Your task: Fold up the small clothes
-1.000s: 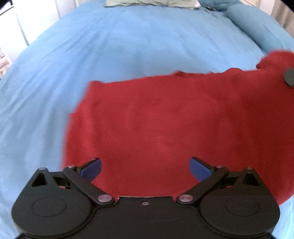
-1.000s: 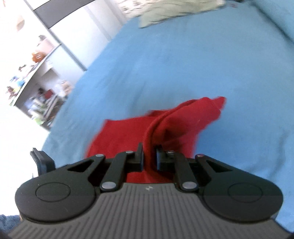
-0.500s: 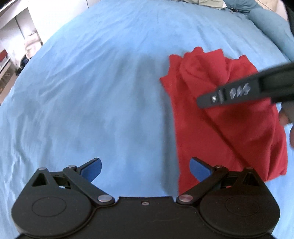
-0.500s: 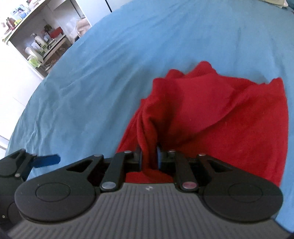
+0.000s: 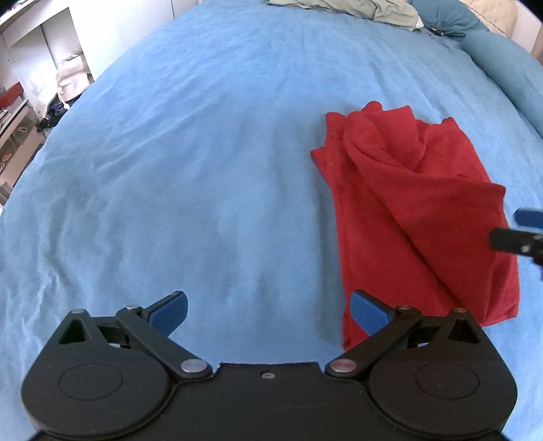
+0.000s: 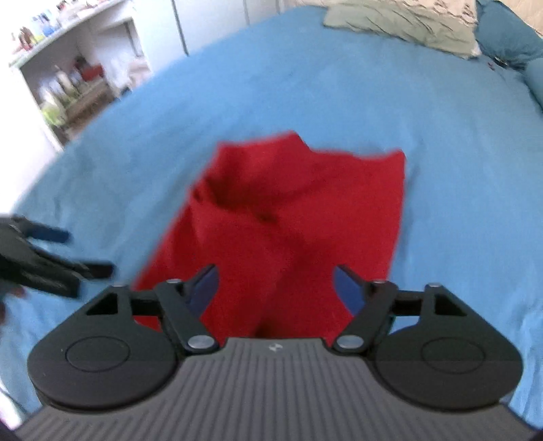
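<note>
A small red garment (image 5: 417,207) lies folded over on the blue bed cover (image 5: 190,163), its top layer bunched and creased. My left gripper (image 5: 269,310) is open above bare cover just left of the garment, with nothing between its blue pads. My right gripper (image 6: 275,286) hovers over the near end of the red garment (image 6: 298,210); its jaws are opening and the cloth lies loose below them, free of the pads. The right gripper's tip (image 5: 519,230) shows at the right edge of the left wrist view. The left gripper (image 6: 44,251) shows at the left edge of the right wrist view.
A pale green cloth (image 5: 342,8) lies at the far end of the bed beside blue pillows (image 5: 499,57). Shelves with clutter (image 6: 68,81) stand past the bed's left side. Wide bare cover stretches left of the garment.
The right gripper carried a pinched fold of the red garment across, then let it go and spread its jaws. The left gripper slid left off the garment onto bare cover.
</note>
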Demonstrator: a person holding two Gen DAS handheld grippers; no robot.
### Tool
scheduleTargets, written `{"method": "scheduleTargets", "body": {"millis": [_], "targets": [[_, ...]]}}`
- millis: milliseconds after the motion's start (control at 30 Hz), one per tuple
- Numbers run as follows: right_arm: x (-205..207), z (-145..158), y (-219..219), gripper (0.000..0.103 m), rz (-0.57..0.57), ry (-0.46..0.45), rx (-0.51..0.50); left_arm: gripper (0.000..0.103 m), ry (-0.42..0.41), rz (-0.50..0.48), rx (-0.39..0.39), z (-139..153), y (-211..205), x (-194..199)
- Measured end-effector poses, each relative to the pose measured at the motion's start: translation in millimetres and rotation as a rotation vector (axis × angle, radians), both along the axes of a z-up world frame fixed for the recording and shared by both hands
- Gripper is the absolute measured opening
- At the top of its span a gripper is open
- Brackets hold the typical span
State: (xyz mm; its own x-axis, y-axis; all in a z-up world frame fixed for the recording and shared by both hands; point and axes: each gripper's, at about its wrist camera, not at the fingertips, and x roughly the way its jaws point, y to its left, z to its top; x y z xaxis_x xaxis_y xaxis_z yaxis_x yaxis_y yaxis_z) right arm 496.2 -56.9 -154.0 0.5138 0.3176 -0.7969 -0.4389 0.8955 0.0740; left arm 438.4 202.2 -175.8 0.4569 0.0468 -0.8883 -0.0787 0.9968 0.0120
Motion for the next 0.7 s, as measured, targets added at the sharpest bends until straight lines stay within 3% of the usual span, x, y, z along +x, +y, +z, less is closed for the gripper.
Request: {"method": "scheduleTargets", "body": {"millis": [33,133,167,200,300,367,500,567,700], "targets": [[2,-9,0,0.075,-0.013,0.014,0.016,0.103,0.002,0.003,0.003,-2,1,2],[9,-24,2,0.05,-0.036,0.022,0.106,0.103,0.003,0.024,0.002,0,7,0],[11,-25,4,0.03,-0.024,0.027,0.132,0.103,0.001,0.032,0.002,1,10,0],[11,-22,6,0.021,0.001,0.03,0.152,0.103,-0.005,0.044,0.003,4,13,-1],[-4,-8,27,0.02,0.149,-0.022,0.174,0.103,-0.026,0.089,0.005,13,28,-5],[-23,-3,47,0.02,0.287,-0.048,0.134,0.103,-0.037,0.124,-0.002,18,37,-6],[-61,-23,94,0.02,0.522,-0.101,-0.075,0.103,-0.052,0.179,-0.02,26,53,-10],[-65,-41,104,0.022,0.543,-0.087,-0.113,0.103,-0.052,0.19,-0.022,27,56,-10],[-64,-57,107,0.039,0.52,-0.082,-0.118,0.103,-0.054,0.177,-0.02,29,53,-12]]}}
